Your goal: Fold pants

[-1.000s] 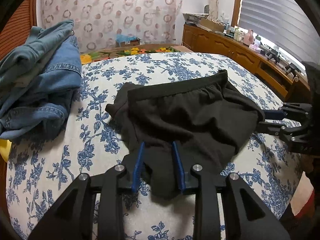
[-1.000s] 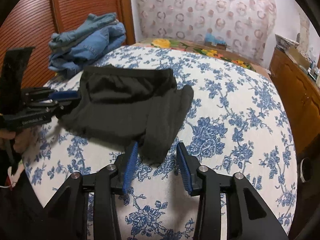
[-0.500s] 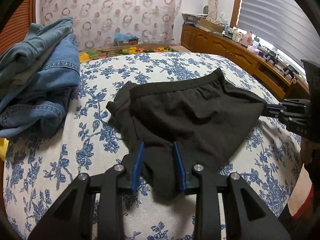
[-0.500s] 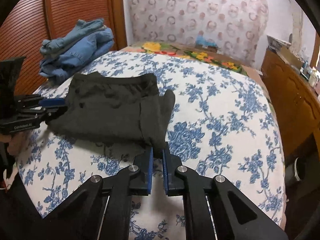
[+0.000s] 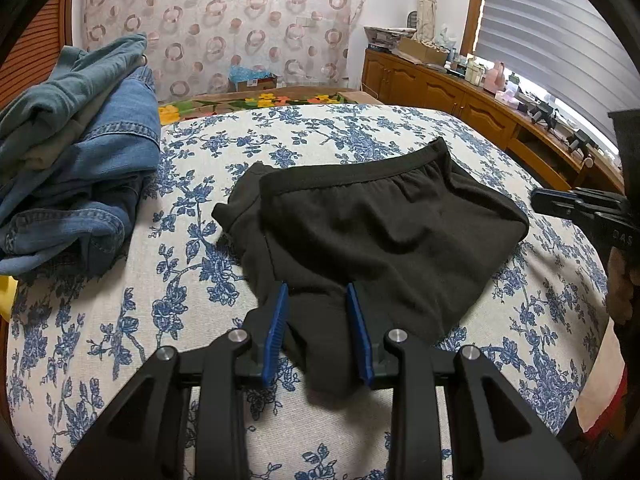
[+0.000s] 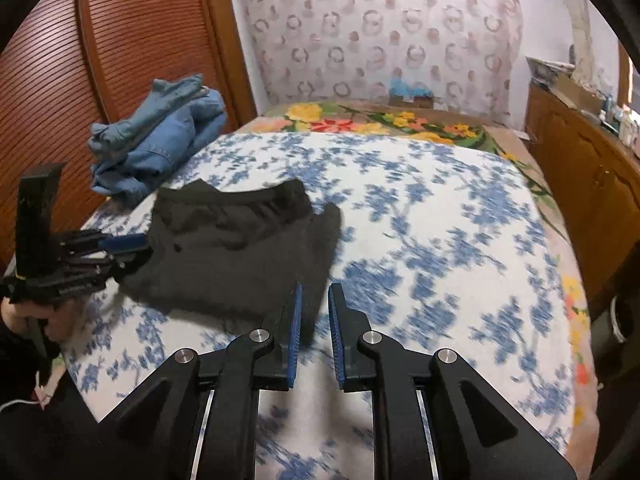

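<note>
Black pants (image 5: 384,232) lie folded on the blue-flowered bedspread (image 5: 140,320), waistband at the far side. My left gripper (image 5: 316,292) is at the near edge, its blue pads closed on a bunch of the black cloth. The right wrist view shows that same left gripper (image 6: 116,248) at the left corner of the pants (image 6: 240,256). My right gripper (image 6: 316,292) hovers just off the pants' right end. Its jaws are opening with a narrow gap and nothing between them. From the left wrist view, the right gripper (image 5: 560,204) sits clear of the cloth's right edge.
A pile of blue jeans (image 5: 72,152) sits at the bed's far left, beside a slatted wooden door (image 6: 80,80). Wooden cabinets (image 5: 440,92) with clutter line the right wall. A flowered blanket (image 6: 380,120) lies beyond the bedspread. A person's hand (image 6: 36,312) holds the left gripper.
My right gripper shut near the pants' folded end, then drew back and up and parted its jaws slightly. It now sits away from the cloth. The left gripper has not moved.
</note>
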